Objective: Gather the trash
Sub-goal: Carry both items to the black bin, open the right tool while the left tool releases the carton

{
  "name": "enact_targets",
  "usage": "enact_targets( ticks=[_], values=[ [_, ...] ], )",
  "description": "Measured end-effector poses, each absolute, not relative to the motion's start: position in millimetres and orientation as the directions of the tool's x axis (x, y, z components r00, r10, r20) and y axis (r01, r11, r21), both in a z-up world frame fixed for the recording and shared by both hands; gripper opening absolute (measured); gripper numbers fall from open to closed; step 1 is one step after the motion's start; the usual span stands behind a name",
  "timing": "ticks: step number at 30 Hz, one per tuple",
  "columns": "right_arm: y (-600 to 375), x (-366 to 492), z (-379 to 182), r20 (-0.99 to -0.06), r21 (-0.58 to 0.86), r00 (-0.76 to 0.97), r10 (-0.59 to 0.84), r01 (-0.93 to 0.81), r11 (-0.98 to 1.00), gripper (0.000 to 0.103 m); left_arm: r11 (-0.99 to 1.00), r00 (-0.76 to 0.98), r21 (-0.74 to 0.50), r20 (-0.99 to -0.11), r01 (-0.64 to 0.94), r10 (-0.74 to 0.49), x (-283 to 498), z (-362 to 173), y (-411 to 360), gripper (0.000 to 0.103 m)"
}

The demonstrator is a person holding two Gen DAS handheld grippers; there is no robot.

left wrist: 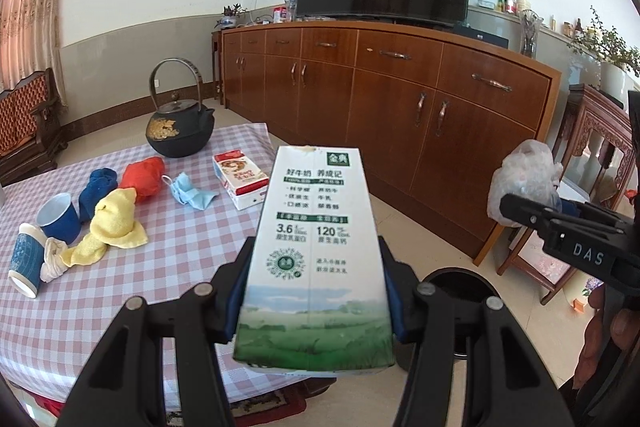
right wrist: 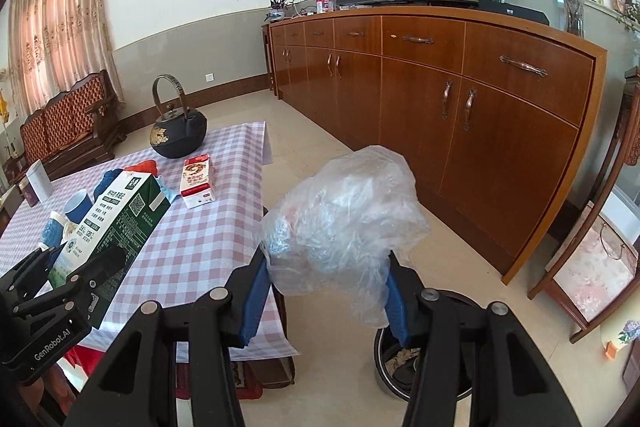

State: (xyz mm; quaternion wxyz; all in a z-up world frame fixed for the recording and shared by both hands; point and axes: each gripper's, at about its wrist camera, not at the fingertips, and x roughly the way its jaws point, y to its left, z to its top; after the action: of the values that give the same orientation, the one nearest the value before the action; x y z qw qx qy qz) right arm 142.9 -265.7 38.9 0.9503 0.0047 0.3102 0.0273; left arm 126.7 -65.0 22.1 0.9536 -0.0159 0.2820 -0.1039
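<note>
Checkered table [left wrist: 168, 247] is half cleared; milk carton [left wrist: 316, 255] is clamped in left gripper [left wrist: 314, 291], plastic bag [right wrist: 344, 223] pinched in right gripper [right wrist: 326, 291], both probably carried toward the bin [right wrist: 390, 363] for dumping.

Open floor [right wrist: 320, 163] runs between the table [right wrist: 192, 227] and the long cabinet [right wrist: 480, 131]; the bin [right wrist: 460, 301] (mouth partly hidden) stands just beside the table's corner
</note>
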Motion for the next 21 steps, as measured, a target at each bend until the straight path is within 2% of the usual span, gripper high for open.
enact_targets(
  ticks=[14,21],
  values=[
    [-351,120,18,-0.611,0.021,0.790,-0.046,0.074,0.997,0.053,0.938,0.757,-0.092,-0.567,0.333,-0.325,129,4,-137,0.056],
    [-395,111,-3,-0.646,0.007,0.757,-0.098,0.134,0.991,0.053,0.901,0.689,-0.090,-0.613,0.425,-0.386,132,-18,-184,0.056]
  ],
)
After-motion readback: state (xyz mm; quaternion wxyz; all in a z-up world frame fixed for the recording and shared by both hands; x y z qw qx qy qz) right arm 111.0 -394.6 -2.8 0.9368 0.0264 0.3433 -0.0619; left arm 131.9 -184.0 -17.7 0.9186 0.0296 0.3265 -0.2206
